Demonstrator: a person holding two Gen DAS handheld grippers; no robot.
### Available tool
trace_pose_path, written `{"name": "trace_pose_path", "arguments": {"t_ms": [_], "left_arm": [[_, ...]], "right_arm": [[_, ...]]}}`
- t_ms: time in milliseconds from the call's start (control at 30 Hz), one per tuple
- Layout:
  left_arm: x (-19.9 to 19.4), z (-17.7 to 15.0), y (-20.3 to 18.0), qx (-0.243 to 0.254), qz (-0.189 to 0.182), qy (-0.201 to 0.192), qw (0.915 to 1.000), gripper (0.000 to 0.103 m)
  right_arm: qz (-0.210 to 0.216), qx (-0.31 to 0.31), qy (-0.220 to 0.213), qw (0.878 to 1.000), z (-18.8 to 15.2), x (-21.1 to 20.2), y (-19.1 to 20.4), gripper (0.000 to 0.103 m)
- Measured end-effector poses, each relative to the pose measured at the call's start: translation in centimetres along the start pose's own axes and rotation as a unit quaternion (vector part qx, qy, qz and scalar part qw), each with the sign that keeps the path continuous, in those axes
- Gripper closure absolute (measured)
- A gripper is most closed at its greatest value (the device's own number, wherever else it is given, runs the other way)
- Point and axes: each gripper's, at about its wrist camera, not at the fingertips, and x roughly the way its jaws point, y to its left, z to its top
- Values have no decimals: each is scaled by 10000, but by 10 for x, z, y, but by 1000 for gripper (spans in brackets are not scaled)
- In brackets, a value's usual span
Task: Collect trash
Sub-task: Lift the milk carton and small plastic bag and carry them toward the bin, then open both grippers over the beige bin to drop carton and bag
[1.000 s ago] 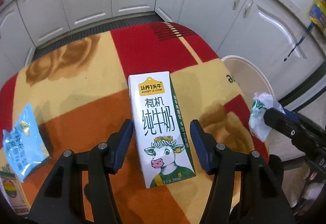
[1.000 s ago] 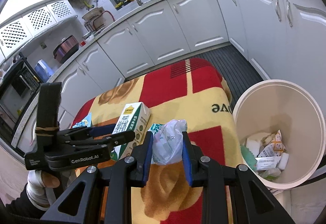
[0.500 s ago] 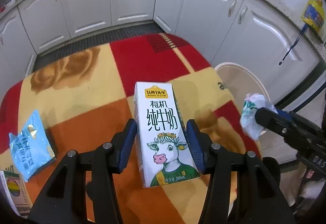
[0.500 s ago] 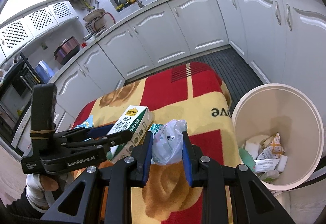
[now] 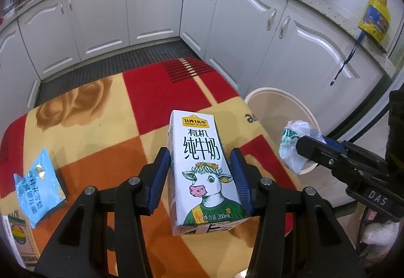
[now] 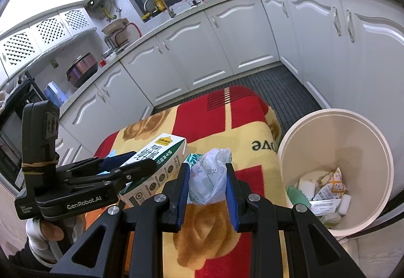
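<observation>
Left gripper (image 5: pixel 200 178): black plastic frame, blue finger pads (image 5: pixel 159 177), silver round screws on the arms; white "GenRobot.AI" lettering on the body and a tan rubber band around its upright block, seen from the right wrist. Right gripper (image 6: pixel 207 192): same black frame, blue pads, silver screws. Hand (image 6: pixel 46 232) under the left unit wears a light grey glove with bare skin showing.

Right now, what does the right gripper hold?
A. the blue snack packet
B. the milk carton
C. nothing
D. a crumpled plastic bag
D: the right gripper is shut on the crumpled plastic bag, short of the bin; the milk carton sits in the left gripper.
</observation>
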Motion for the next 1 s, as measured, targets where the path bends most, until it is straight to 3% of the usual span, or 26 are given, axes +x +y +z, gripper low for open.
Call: {"name": "trace_pose_path", "arguments": {"t_ms": [633, 1000], "left_arm": [[4, 16, -45, 232, -416, -110, 9988, 57], [34, 29, -81, 428, -709, 60, 9965, 57]], "right_arm": [[-276, 297, -206, 9990, -1, -25, -34, 77], [-680, 613, -261, 9955, -3, -38, -75, 77]]}}
